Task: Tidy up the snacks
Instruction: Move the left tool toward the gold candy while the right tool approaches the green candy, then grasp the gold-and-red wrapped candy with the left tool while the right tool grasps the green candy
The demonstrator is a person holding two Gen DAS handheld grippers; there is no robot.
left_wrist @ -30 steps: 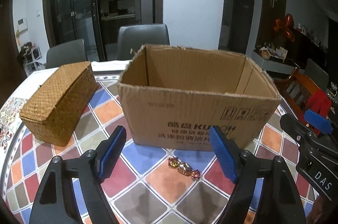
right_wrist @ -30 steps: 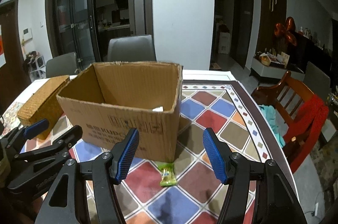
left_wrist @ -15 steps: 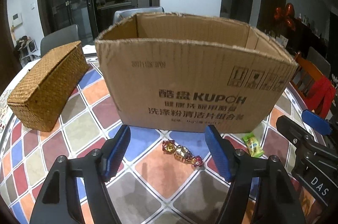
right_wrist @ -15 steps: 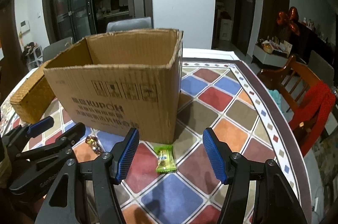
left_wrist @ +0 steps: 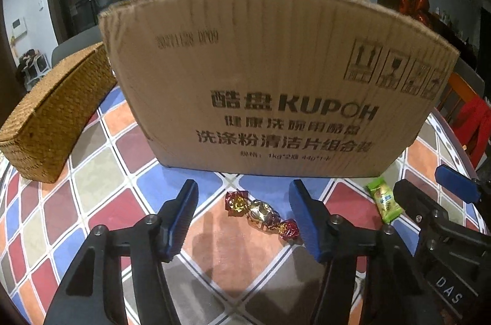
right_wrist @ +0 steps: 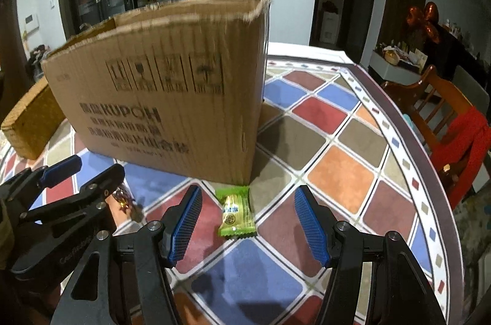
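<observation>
A foil-wrapped candy (left_wrist: 260,214), red and gold, lies on the checkered tablecloth just in front of the cardboard box (left_wrist: 276,85). My left gripper (left_wrist: 245,217) is open, low over the table, with the candy between its blue pads. A green snack packet (right_wrist: 236,211) lies at the box's near right corner. My right gripper (right_wrist: 248,220) is open, with the green packet between its pads. The packet also shows in the left wrist view (left_wrist: 383,202). The box (right_wrist: 172,91) hides its inside from both views.
A woven wicker box (left_wrist: 52,116) stands left of the cardboard box. The right gripper's body (left_wrist: 445,233) sits close beside the left one. A wooden chair with a red cloth (right_wrist: 454,128) stands past the table's right edge (right_wrist: 429,159).
Both grippers have dropped lower and moved closer to the table. The box's inside has passed out of view. The candy and the green packet now lie between the open pads.
</observation>
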